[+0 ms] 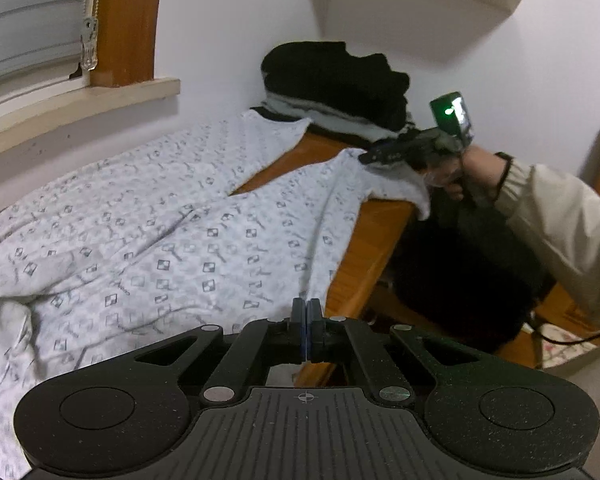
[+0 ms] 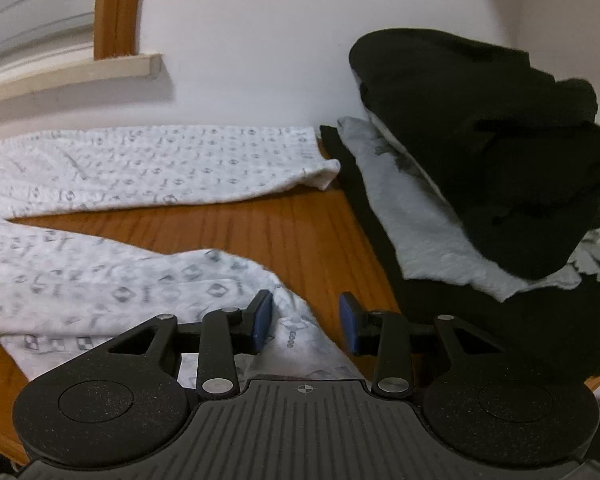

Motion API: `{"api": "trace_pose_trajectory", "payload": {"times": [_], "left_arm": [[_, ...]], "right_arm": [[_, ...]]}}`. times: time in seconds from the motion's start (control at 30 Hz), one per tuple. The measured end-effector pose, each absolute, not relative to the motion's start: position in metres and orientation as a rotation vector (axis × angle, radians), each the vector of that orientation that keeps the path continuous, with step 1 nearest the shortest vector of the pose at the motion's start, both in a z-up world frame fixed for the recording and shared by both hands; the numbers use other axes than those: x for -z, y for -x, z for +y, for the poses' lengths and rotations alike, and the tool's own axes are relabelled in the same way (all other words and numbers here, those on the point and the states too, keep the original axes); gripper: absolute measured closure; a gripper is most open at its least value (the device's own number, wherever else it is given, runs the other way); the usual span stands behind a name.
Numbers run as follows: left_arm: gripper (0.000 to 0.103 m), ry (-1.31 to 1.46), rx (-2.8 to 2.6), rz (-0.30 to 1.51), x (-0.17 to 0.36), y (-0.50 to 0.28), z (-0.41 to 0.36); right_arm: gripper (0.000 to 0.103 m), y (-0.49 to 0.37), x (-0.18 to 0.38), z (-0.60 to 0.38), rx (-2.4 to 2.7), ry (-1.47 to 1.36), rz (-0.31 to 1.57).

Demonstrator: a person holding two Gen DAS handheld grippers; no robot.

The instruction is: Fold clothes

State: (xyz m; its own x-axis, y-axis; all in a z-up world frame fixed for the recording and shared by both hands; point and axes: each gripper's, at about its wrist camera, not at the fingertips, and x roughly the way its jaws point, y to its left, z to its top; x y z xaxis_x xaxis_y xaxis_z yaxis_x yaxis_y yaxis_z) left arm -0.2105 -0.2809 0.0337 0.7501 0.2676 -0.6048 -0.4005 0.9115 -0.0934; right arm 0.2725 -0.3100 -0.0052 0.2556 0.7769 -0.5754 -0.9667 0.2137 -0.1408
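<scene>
Lay spread flat on the wooden table [image 2: 292,224], the patterned white trousers [image 1: 172,240], both legs apart, no fold visible. Beside the leg ends, a stack of clothes [image 2: 480,184] already piled. Left gripper [image 1: 307,316] pressed together near the trousers' edge, holding cloth or not, impossible to tell. Right gripper [image 2: 306,322] wide apart over one leg end, empty.
</scene>
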Motion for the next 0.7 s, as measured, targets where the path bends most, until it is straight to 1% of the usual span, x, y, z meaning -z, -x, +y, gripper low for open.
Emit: {"api": "trace_pose_trajectory", "payload": {"times": [0.17,0.23,0.3,0.43,0.47,0.5,0.53,0.63,0.7], "left_arm": [[0.100,0.253,-0.399,0.592,-0.047,0.232,-0.278],[0.088,0.238,-0.462,0.592,-0.048,0.236,-0.268],[0.082,0.203,-0.525,0.610,-0.046,0.237,-0.258],[0.081,0.191,-0.623,0.641,-0.039,0.237,-0.229],[0.078,0.187,-0.634,0.642,-0.038,0.237,-0.223],[0.068,0.180,-0.642,0.646,-0.037,0.236,-0.219],[0.061,0.170,-0.650,0.649,-0.035,0.235,-0.214],[0.062,0.171,-0.666,0.679,-0.027,0.230,-0.201],[0.065,0.191,-0.648,0.701,-0.020,0.230,-0.200]], "right_arm": [[0.066,-0.267,0.003,-0.310,-1.239,0.563,0.397],[0.066,-0.261,0.001,-0.310,-1.244,0.565,0.381],[0.066,-0.252,-0.003,-0.311,-1.272,0.552,0.372],[0.065,-0.225,-0.012,-0.304,-1.373,0.533,0.357],[0.065,-0.217,-0.013,-0.301,-1.403,0.531,0.355],[0.064,-0.208,-0.013,-0.298,-1.435,0.526,0.360],[0.064,-0.200,-0.014,-0.295,-1.468,0.522,0.365],[0.064,-0.177,-0.011,-0.286,-1.568,0.504,0.388],[0.064,-0.159,-0.011,-0.282,-1.622,0.502,0.397]]}}
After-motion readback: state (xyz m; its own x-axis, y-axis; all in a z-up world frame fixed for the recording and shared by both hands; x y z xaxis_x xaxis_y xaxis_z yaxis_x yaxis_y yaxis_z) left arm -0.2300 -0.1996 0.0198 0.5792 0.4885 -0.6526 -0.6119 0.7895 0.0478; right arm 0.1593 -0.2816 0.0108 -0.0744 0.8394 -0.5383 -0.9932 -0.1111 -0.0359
